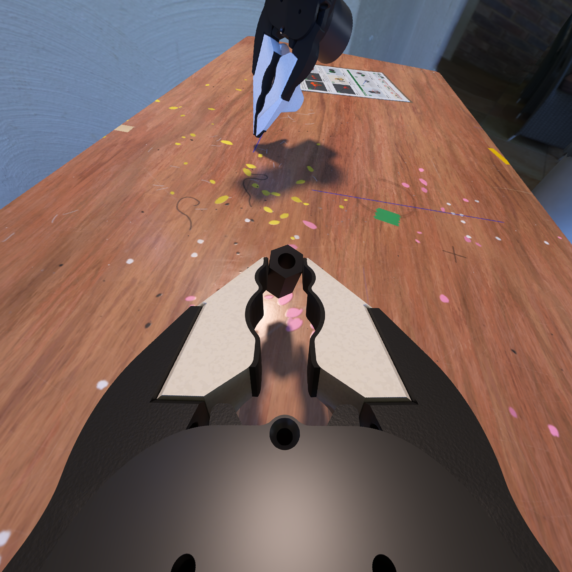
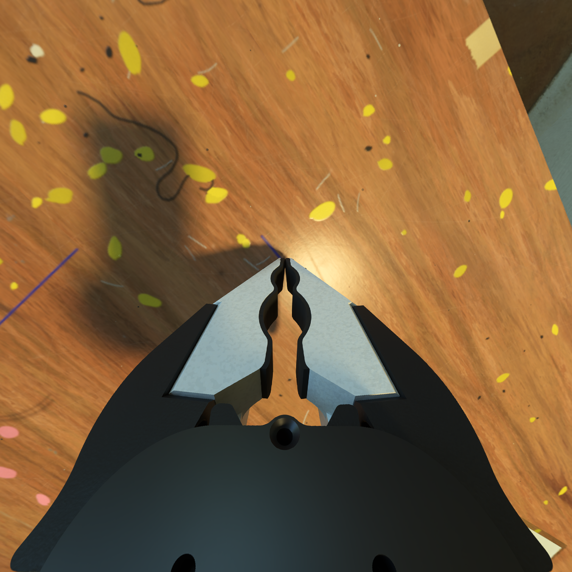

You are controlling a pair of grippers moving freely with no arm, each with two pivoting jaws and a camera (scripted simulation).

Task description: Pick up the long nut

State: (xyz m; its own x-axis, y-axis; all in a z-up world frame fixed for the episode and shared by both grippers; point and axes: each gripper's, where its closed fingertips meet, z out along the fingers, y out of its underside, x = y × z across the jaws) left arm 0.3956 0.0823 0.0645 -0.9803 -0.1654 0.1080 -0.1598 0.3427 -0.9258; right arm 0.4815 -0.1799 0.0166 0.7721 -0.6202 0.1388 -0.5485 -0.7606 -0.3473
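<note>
The long nut (image 1: 284, 270) is a black hexagonal sleeve with a round bore. It sits between the tips of my left gripper (image 1: 285, 266), whose beige fingers (image 1: 226, 325) are shut on its two sides; it is held above the wooden table (image 1: 123, 294), its shadow on the wood below. My right gripper (image 2: 284, 260) has white fingers (image 2: 235, 337) closed tip to tip with nothing between them. It also shows in the left wrist view (image 1: 259, 133), farther along the table, tips pointing down just above the wood.
The table is speckled with yellow, pink and white paint spots. A printed sheet (image 1: 356, 83) lies at the far end, a green tape patch (image 1: 387, 216) right of centre. The table's edge (image 2: 526, 102) runs at the right of the right wrist view.
</note>
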